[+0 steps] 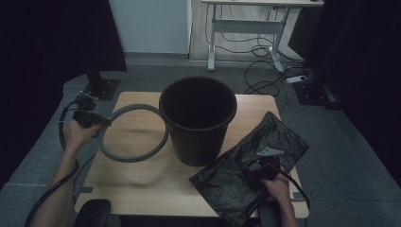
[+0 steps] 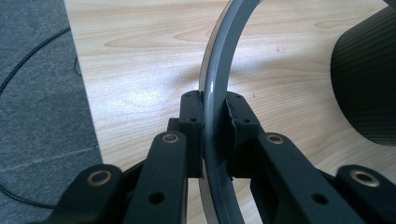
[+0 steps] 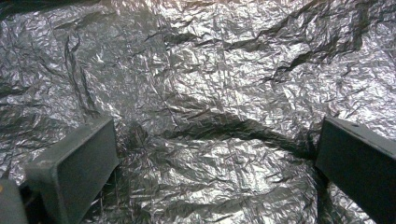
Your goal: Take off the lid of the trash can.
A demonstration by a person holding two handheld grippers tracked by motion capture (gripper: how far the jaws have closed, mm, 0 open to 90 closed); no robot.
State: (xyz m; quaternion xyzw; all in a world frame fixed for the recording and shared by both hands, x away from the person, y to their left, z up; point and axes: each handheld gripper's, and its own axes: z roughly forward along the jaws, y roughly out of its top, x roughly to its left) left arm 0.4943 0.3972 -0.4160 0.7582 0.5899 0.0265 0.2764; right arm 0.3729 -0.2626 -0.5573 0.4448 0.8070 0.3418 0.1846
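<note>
1. Black jaws of the left tongs sit nearest the lens in the left gripper view, pressed onto a grey ring that stands on edge between them, one pad on each face of the band.
2. From the high view, that ring hangs over the wooden counter to the left of the black bin; its far side looks to be touching or just beside the bin wall, though I cannot tell which. It is slightly blurred.
3. Judging by this, the step in hand is parking the ring on the counter, so that the bin rim is free for the liner. Lower it flat, not on edge, or it may roll or tip against the bin.
4. Keep the pinch until the band rests on the wood along most of its length; only then part the jaws, and draw the left hand back toward the counter's left edge, away from the bin.
5. Leave the ring near the bin but not leaning on it, so it can be picked up again with ease.
6. Right tongs hover over the crumpled black bag, which lies on the right part of the counter, just beside the bin's base. In the right gripper view the jaws stand spread wide above the wrinkled plastic, gripping nothing.
7. For the bag, a thin film will likely slip: pinch a raised fold rather than a flat patch.
</note>
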